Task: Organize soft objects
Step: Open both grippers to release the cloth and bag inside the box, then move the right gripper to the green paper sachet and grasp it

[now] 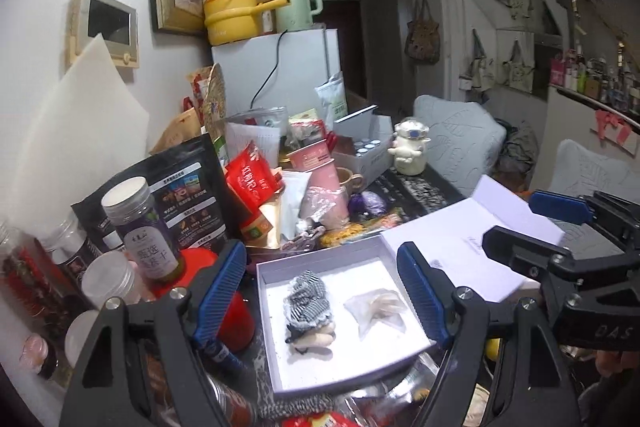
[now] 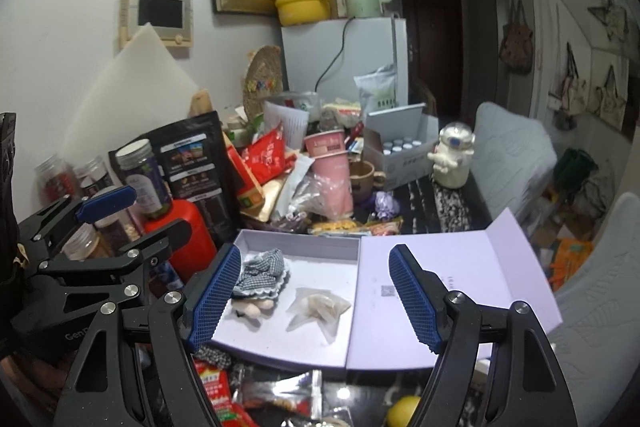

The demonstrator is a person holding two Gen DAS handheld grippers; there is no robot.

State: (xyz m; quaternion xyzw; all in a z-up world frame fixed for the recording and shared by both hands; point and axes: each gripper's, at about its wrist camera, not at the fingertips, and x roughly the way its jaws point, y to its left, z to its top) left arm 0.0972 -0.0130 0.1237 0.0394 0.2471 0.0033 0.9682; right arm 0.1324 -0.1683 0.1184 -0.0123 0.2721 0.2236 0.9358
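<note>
- You are holding the left gripper [image 1: 320,291] low in the centre of its own view with its jaws released, spread wide and gripping nothing.
- You are carrying the right gripper [image 2: 314,295] the same way: jaws released, nothing between them. It is also showing at the right edge of the left view.
- Just beyond both sets of jaws, the open white box [image 1: 276,355] is sitting on the cluttered bench [image 1: 424,187], its lid [image 2: 460,267] lying flat, filling the centre right of the right view.
- Inside the box, the checked cloth doll [image 1: 310,303] is lying toward the left and the pale translucent pouch [image 1: 376,309] just beside it on the right, the two apart.
- Judging from that, two soft things are already stowed; the lid is not yet closed.
- At the bottom edge of the right view, a scrap of checked fabric [image 2: 214,353] is lying outside the box among red snack packets [image 2: 212,383]; it may still be waiting for you.
- Farther back, mid-frame, jars [image 1: 140,223], a black pouch [image 1: 188,195] and pink cups [image 1: 316,163] are crowding the bench.
- Farthest, at upper centre, a yellow pot [image 1: 230,13] and a green kettle [image 1: 294,5] are standing on a white fridge [image 1: 280,67].
</note>
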